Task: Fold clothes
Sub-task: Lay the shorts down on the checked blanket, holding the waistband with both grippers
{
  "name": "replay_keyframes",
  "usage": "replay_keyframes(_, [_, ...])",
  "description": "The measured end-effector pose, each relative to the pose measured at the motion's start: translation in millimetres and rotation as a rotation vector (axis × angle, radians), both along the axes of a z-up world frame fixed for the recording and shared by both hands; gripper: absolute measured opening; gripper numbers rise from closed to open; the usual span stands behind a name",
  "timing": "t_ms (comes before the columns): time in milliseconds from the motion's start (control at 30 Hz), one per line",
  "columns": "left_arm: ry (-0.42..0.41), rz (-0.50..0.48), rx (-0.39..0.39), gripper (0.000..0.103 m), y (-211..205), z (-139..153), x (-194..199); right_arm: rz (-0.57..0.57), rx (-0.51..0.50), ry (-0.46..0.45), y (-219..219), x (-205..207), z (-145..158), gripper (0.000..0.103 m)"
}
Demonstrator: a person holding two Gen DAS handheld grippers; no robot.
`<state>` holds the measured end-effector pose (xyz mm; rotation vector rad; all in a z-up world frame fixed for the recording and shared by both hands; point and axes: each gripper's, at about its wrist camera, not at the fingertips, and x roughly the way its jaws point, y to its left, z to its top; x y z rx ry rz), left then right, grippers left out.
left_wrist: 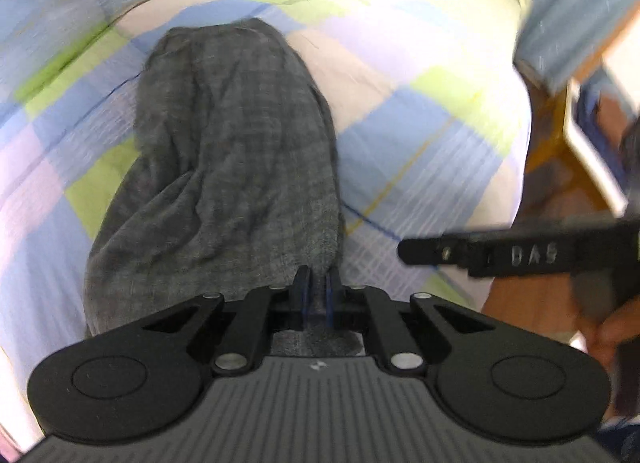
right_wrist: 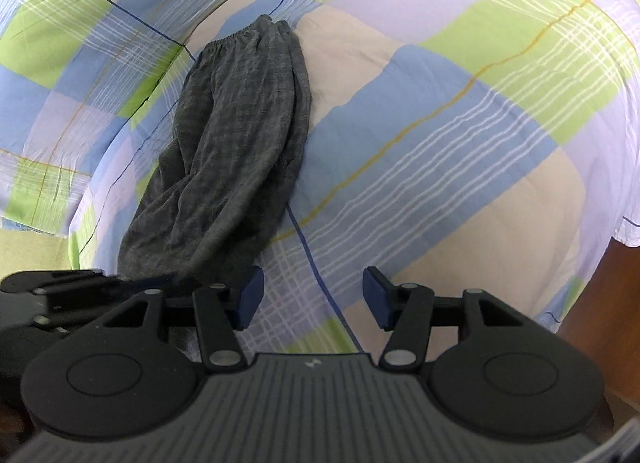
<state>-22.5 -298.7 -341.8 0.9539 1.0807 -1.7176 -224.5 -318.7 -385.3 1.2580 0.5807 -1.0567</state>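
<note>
A dark grey garment point(left_wrist: 224, 167) lies stretched lengthwise on the checked bedsheet point(left_wrist: 420, 143), its gathered elastic end farthest from me. My left gripper point(left_wrist: 317, 283) is shut on the near edge of the grey cloth, which is pinched between its blue pads. In the right wrist view the same grey garment point(right_wrist: 236, 151) runs up the left half of the picture. My right gripper point(right_wrist: 313, 297) stands open just to the right of the garment's near end, with only bedsheet point(right_wrist: 440, 135) between its fingers. The left pad point(right_wrist: 250, 297) sits right beside the cloth's edge.
The other gripper's black finger point(left_wrist: 500, 253) reaches in from the right in the left wrist view, with a hand point(left_wrist: 608, 327) behind it. The bed's edge drops off at the right to a brown floor point(left_wrist: 560, 191) and a wooden piece of furniture point(left_wrist: 588, 143).
</note>
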Motion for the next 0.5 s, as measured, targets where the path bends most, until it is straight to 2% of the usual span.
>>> replay_keyframes(33, [0.053, 0.050, 0.013, 0.005, -1.1, -0.1, 12.3, -0.003, -0.001, -0.020, 0.2, 1.9, -0.5, 0.052])
replay_keyframes(133, [0.123, 0.124, 0.019, 0.005, -1.8, -1.0, 35.8, -0.009, 0.006, -0.083, 0.1, 10.0, -4.8, 0.052])
replay_keyframes(233, [0.152, 0.067, 0.032, 0.006, -0.8, 0.4, 35.1, -0.047, 0.023, -0.157, -1.1, 12.9, -10.2, 0.052])
replay_keyframes(333, [0.150, 0.042, 0.051, 0.006, -2.9, -7.0, 30.2, -0.140, 0.038, -0.236, -3.0, 12.8, -18.1, 0.054])
replay_keyframes(500, [0.167, 0.074, 0.060, 0.006, -6.8, -11.9, 34.5, -0.200, 0.081, -0.290, -9.4, 11.7, -31.2, 0.053])
